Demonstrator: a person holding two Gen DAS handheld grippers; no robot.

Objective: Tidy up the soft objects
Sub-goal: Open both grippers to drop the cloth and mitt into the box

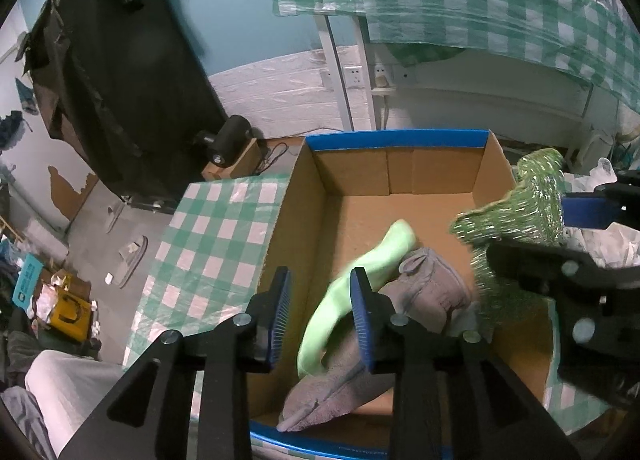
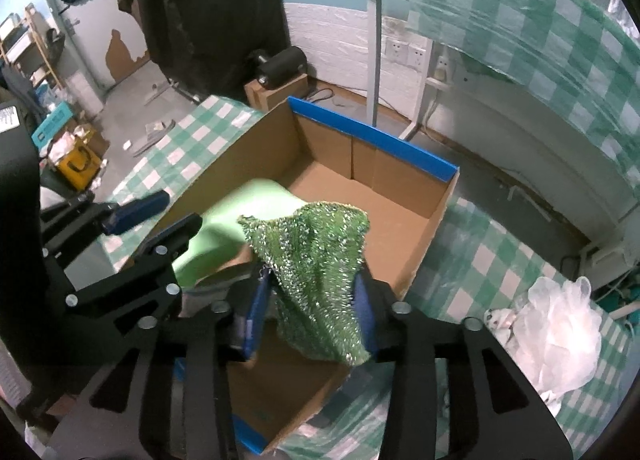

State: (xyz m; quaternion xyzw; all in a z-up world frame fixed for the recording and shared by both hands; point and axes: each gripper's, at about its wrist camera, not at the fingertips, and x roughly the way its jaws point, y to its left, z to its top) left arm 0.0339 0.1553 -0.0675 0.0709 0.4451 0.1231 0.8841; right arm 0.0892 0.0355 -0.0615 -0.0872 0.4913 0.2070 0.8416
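An open cardboard box (image 1: 304,196) with blue-taped rims stands on the checked table; it also shows in the right wrist view (image 2: 424,228). Inside lie a light green cloth (image 1: 360,272) and a grey towel (image 1: 424,292). My left gripper (image 1: 322,316) is open and empty above the box's left wall, the green cloth blurred just beyond its fingers. My right gripper (image 2: 312,316) is shut on a glittery green knitted cloth (image 2: 316,260) and holds it above the box's near right side. That cloth also shows in the left wrist view (image 1: 520,212).
A green-and-white checked tablecloth (image 1: 208,244) covers the table around the box. A crumpled white plastic bag (image 2: 556,332) lies on the table right of the box. A second checked table (image 1: 480,0) stands behind. A black cabinet (image 1: 112,76) is at the far left.
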